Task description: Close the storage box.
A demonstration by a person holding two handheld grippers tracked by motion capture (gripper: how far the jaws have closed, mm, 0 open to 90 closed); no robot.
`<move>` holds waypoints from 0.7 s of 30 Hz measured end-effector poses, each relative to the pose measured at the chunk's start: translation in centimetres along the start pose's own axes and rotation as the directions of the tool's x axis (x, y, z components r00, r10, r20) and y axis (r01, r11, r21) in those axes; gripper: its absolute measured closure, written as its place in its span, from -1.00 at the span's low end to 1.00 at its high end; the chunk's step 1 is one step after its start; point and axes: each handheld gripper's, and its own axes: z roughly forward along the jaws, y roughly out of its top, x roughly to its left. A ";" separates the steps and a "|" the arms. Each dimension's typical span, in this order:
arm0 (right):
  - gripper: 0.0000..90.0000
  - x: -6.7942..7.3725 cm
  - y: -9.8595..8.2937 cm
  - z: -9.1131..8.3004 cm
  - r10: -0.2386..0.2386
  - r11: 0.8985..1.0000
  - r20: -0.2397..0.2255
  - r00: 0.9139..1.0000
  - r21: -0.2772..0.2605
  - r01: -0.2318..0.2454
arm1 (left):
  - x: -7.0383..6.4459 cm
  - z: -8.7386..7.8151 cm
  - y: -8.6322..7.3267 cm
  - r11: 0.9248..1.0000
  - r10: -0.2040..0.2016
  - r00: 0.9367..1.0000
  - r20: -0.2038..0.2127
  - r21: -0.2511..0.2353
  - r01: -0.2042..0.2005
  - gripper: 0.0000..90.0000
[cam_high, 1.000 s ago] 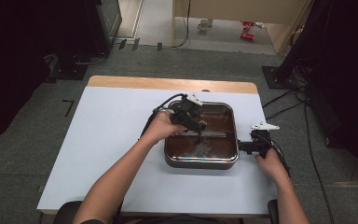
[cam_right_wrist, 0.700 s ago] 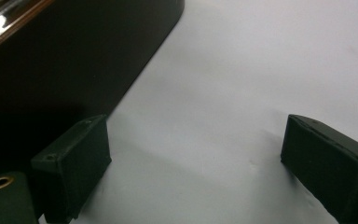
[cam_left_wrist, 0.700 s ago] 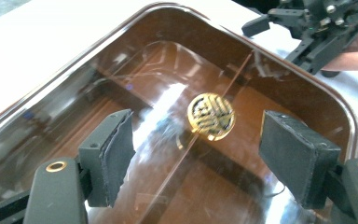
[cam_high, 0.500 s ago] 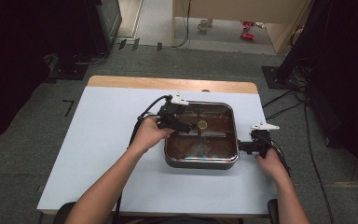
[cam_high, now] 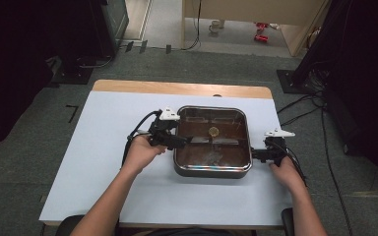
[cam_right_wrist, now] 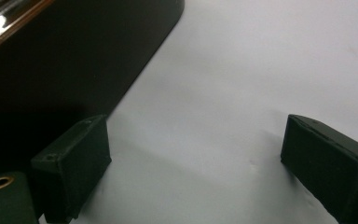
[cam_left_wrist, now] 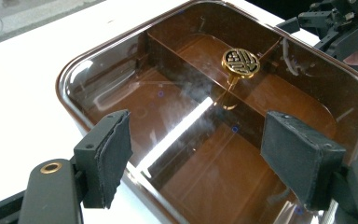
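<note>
no readable text; gold knob (cam_left_wrist: pixel 240 61) pattern illegible.

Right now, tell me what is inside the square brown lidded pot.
Through the clear lid of the square brown pot, a divider wall splits it into compartments that look empty. Glare hides part of the floor. A round gold knob tops the lid.

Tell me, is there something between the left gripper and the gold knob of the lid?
Nothing visible. The left gripper hangs open over the clear lid, and the gold knob lies ahead between its fingers.
</note>
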 end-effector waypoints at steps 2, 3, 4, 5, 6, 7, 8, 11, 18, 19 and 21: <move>-0.83 0.0 0.0 0.0 0.001 1.000 0.000 1.000 0.000 -0.001 | 0.1 -0.5 -0.4 1.000 -0.006 1.000 -0.018 -0.009 0.006 -0.46; -0.83 0.0 0.0 0.0 0.000 1.000 -0.001 1.000 0.001 0.000 | 0.2 -0.7 -0.7 1.000 -0.011 1.000 -0.023 -0.013 0.010 -0.46; -0.83 0.0 0.0 0.0 0.001 1.000 0.000 1.000 0.000 -0.001 | 0.3 -0.9 -0.9 1.000 -0.014 0.999 -0.034 -0.017 0.013 -0.46; -0.83 0.0 0.0 0.0 0.002 1.000 -0.001 1.000 0.000 -0.002 | 0.4 -1.1 -1.1 1.000 -0.016 0.999 -0.041 -0.019 0.015 -0.46; -0.83 0.0 0.0 0.0 0.003 1.000 -0.001 1.000 -0.001 -0.003 | 0.5 -1.3 -1.4 1.000 -0.014 0.999 -0.040 -0.021 0.013 -0.46; -0.83 0.0 0.0 0.0 0.003 1.000 -0.001 1.000 -0.001 -0.003 | 0.5 -1.4 -1.6 1.000 -0.009 0.999 -0.042 -0.018 0.008 -0.46; -0.83 0.0 0.0 0.0 0.003 1.000 -0.001 1.000 -0.001 -0.003 | 0.6 -1.6 -1.9 1.000 -0.002 0.999 -0.053 -0.016 0.001 -0.48; -0.83 0.0 0.0 0.0 0.003 1.000 -0.001 1.000 -0.001 -0.003 | 0.9 -2.1 -2.7 1.000 -0.002 0.997 -0.071 -0.024 0.000 -0.48; -0.83 0.0 0.0 0.0 0.000 1.000 0.000 1.000 -0.001 0.000 | 1.6 -3.0 -4.8 0.999 -0.026 0.995 -0.094 -0.042 0.022 -0.51; -0.83 0.0 0.0 0.0 0.000 1.000 0.000 1.000 -0.001 0.000 | 1.7 -3.1 -5.1 0.999 -0.032 0.995 -0.095 -0.044 0.028 -0.51; -0.83 0.0 0.0 0.0 0.000 1.000 -0.001 1.000 -0.001 0.000 | 1.8 -3.2 -5.9 0.998 -0.045 0.994 -0.102 -0.039 0.042 -0.51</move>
